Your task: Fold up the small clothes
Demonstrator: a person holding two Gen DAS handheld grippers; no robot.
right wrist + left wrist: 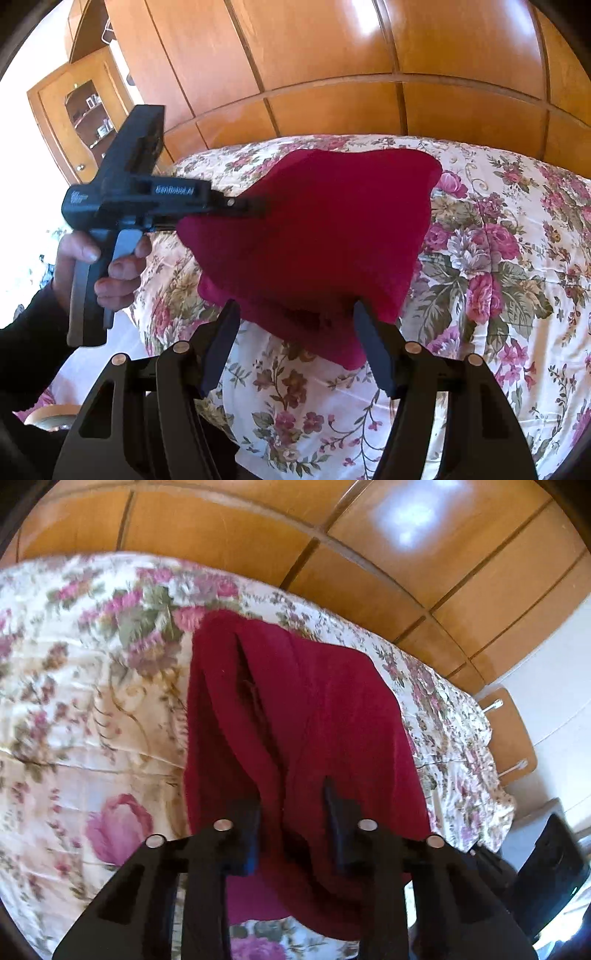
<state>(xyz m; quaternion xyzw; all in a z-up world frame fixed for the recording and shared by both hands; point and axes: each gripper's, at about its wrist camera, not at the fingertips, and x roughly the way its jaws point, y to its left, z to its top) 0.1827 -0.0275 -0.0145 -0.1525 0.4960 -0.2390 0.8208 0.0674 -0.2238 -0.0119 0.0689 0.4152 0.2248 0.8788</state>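
Holding up a crimson garment (325, 229) over the floral bedspread (498, 258), mostly lifted clear, far edge perhaps brushing the bed; hard to tell from either view. Cannot tell what kind of garment: thick, fuzzy, bunched into soft vertical folds. Left gripper (291, 797) narrowed onto a gathered wad of the cloth, seen in the right wrist view as a pinch at the near-left edge, carrying the weight. Right gripper (295, 306) spread wide, lower hem hanging between the fingertips, nothing clamped. Judging the step in hand as taking a second hold so as to stretch the piece flat before folding. To do it well: close the right gripper on a true corner or hem, not on a mid-panel fold; match the height of the left pinch; draw the two holds apart until the vertical creases drop out; only then lower onto the bedspread, far edge first, keeping tension so as not to trap a wrinkle. Worth taking a single layer only, given the doubled look of the cloth near the lower hem. Risk, by judgement: slipping out of the left pinch if pulled sideways too hard. Count: one garment; two grippers; one bare hand (110, 266) on the left gripper's handle; one bedspread; one run of wooden wardrobe doors (332, 55) behind the bed; one glass-fronted cabinet (81, 122) at far left.
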